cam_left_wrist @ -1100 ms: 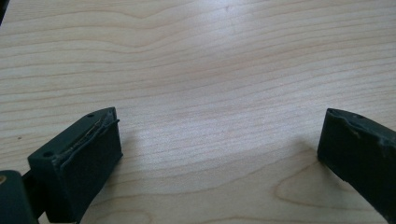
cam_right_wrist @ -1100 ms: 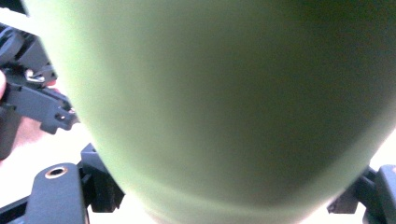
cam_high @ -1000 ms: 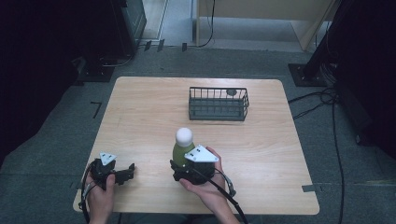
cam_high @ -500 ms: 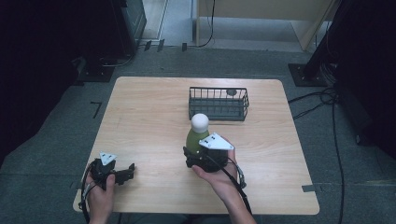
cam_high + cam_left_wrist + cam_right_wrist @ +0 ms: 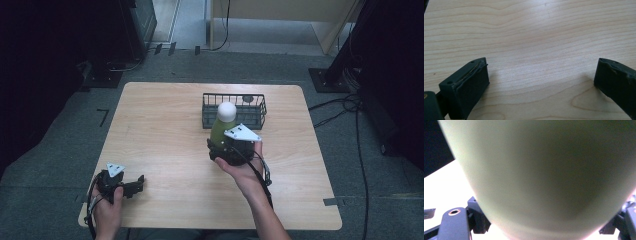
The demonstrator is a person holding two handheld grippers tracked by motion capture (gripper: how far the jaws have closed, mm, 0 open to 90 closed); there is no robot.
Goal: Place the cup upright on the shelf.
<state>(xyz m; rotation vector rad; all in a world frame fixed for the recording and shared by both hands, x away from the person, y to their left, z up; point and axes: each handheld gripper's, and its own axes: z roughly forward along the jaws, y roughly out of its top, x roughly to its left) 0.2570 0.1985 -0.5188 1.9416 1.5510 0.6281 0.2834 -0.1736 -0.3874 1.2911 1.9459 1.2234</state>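
A green bottle (image 5: 220, 131) with a white round cap stands upright in my right gripper (image 5: 223, 145), which is shut on its lower body and holds it above the table just in front of the black wire basket (image 5: 234, 111). In the right gripper view the bottle's green side (image 5: 544, 177) is pressed close against the camera. My left gripper (image 5: 134, 185) rests at the table's front left corner, its jaws wide apart over bare wood. One of its black fingertips (image 5: 467, 87) shows low in the left gripper view with nothing between the jaws.
The wooden table (image 5: 165, 130) carries the wire basket at the back centre, with a small dark round thing (image 5: 247, 99) in it. Cables and dark stands lie on the floor around the table.
My right hand has carried the bottle up and away from the front of the table toward the basket. The left hand has stayed put.
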